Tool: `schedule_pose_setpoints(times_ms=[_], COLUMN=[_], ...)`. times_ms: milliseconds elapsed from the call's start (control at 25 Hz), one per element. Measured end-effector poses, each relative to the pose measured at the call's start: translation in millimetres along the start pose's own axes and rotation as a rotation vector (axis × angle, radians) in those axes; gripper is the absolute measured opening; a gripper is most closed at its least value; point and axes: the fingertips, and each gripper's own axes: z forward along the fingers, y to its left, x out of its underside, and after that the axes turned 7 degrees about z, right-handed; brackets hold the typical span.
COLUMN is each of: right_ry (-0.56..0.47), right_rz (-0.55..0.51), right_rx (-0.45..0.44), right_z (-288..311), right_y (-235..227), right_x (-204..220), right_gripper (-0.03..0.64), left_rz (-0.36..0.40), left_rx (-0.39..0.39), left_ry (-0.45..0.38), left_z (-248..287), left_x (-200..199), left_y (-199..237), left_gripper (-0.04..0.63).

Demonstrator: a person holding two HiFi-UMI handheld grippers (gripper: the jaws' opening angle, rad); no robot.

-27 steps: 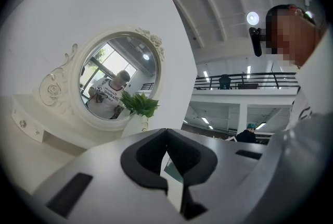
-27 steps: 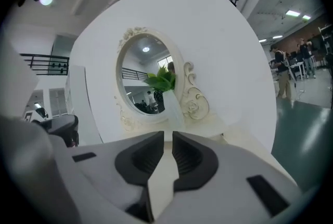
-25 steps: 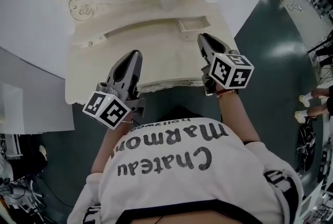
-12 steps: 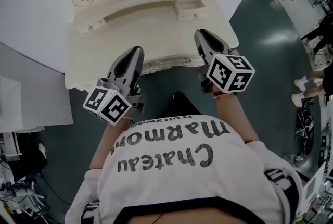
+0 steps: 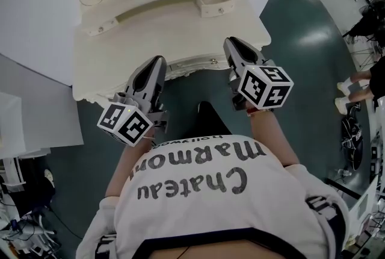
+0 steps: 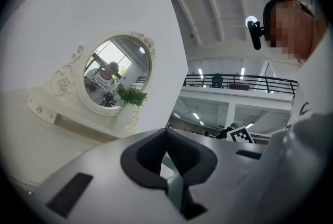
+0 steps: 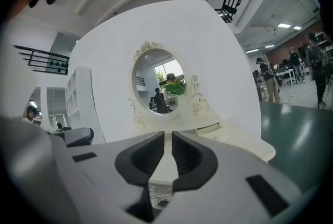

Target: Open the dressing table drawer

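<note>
The cream dressing table (image 5: 162, 29) stands in front of me in the head view, with its carved front edge (image 5: 189, 65) just below my gripper tips. A small upper drawer (image 5: 213, 3) sits at the back right and another (image 5: 99, 28) at the back left. My left gripper (image 5: 155, 61) hovers over the table's front left, its pads touching and holding nothing. My right gripper (image 5: 230, 43) hangs at the front right corner, jaws nearly closed with only a thin slit, also holding nothing. In the right gripper view the oval mirror (image 7: 158, 87) and the small drawer (image 7: 208, 128) lie ahead of the right gripper (image 7: 167, 137).
A white wall panel (image 5: 30, 17) stands behind and left of the table. Dark green floor (image 5: 301, 29) lies to the right, where a person (image 5: 361, 89) stands near the edge. A potted plant (image 6: 132, 95) sits by the mirror (image 6: 115, 74). Several people (image 7: 317, 61) stand far right.
The table has slid up and away in the head view. Both grippers, earlier over the tabletop, now sit back at its front edge. Their jaws look unchanged.
</note>
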Motion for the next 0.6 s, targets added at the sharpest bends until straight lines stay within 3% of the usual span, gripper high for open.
schedule_pose_setpoints(times_ms=[600], right_ry=[0.052], right_rz=[-0.018], right_rx=[0.005], right_z=[-11], right_y=[0], right_x=[20], right_gripper=[0.055], left_rz=[-0.032], left_rx=[-0.004], left_ry=[0.013], left_z=[-8], left_x=[17], left_y=[-10], left_gripper=[0.023])
